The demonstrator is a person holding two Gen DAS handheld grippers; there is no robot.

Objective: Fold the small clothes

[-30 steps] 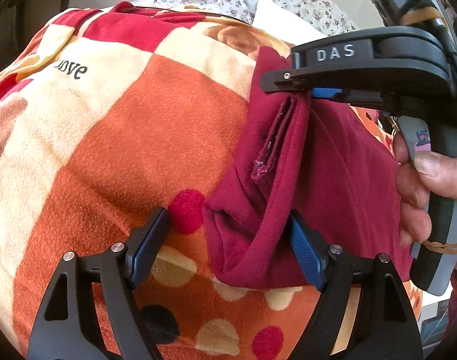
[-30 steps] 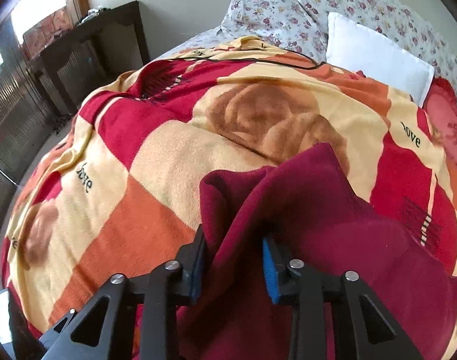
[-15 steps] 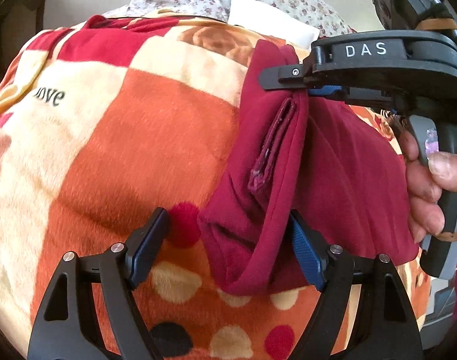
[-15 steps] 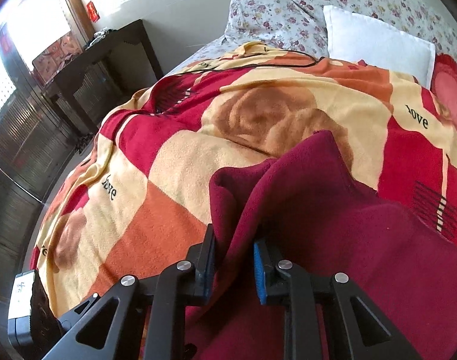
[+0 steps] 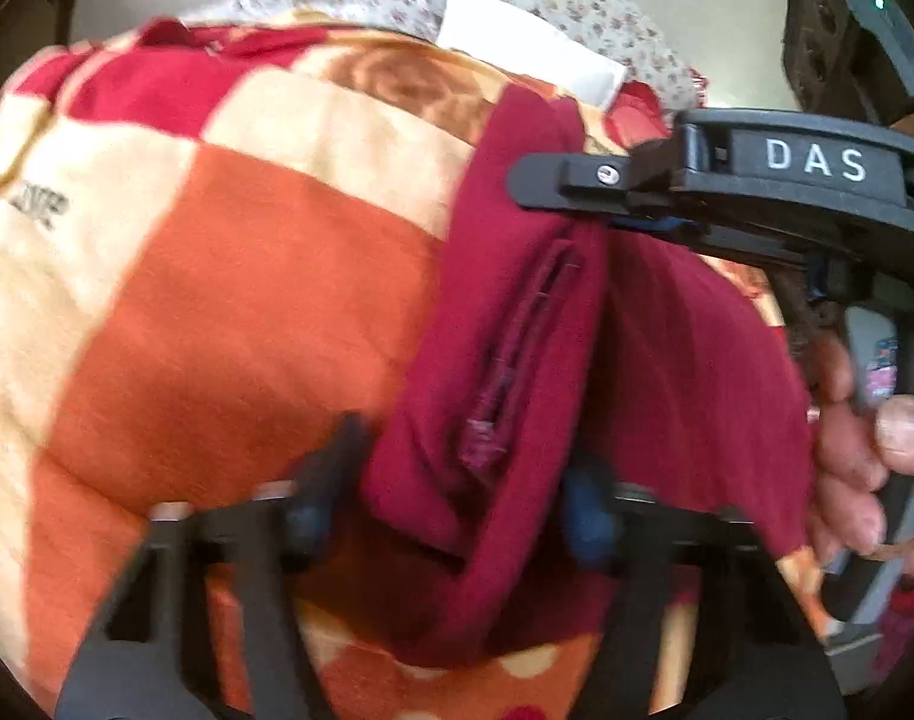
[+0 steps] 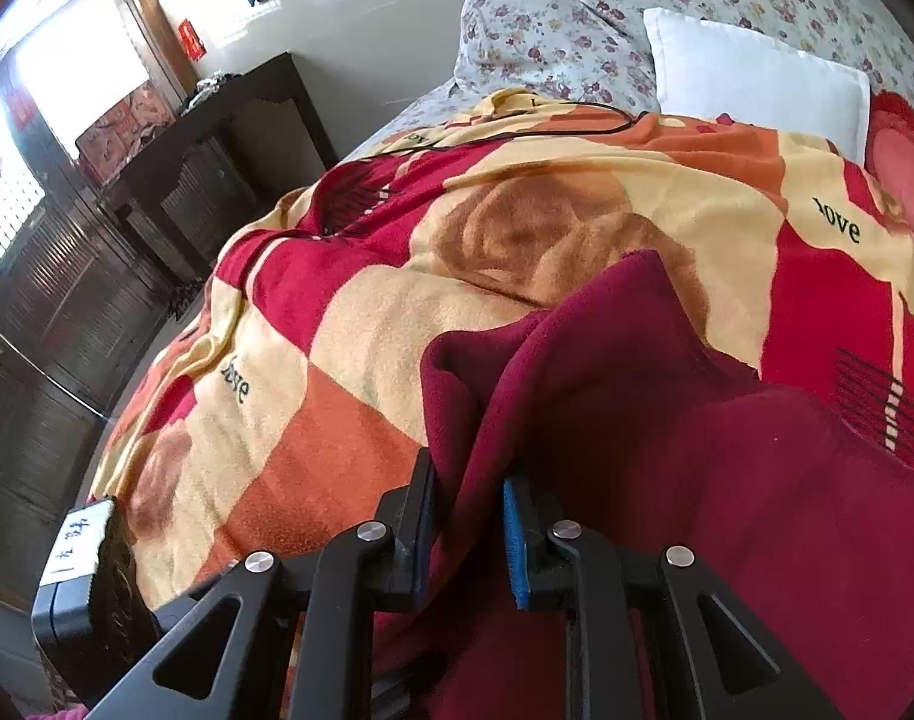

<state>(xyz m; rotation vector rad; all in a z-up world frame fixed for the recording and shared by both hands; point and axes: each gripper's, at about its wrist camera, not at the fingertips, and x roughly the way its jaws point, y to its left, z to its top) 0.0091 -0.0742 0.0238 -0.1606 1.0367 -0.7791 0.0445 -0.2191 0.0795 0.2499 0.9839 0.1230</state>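
A dark red garment (image 5: 517,360) lies bunched on the patterned blanket (image 5: 247,300). My left gripper (image 5: 457,498) has its blue-padded fingers closing around the near fold of the garment; the view is blurred. My right gripper (image 6: 469,516) is shut on the garment's (image 6: 667,450) edge, which rises between its pads. The right gripper also shows in the left wrist view (image 5: 577,192), pinching the garment's far end, with a hand on its handle.
The blanket (image 6: 517,228) covers a bed with a white pillow (image 6: 757,78) and floral pillows (image 6: 547,30) at the head. A black cable (image 6: 547,126) lies across the blanket. Dark wooden furniture (image 6: 205,150) stands beside the bed.
The left gripper's fingers have closed in from wide open onto the garment's near fold. Both grippers have shifted, lifting the garment slightly. The right gripper stays shut on the edge.
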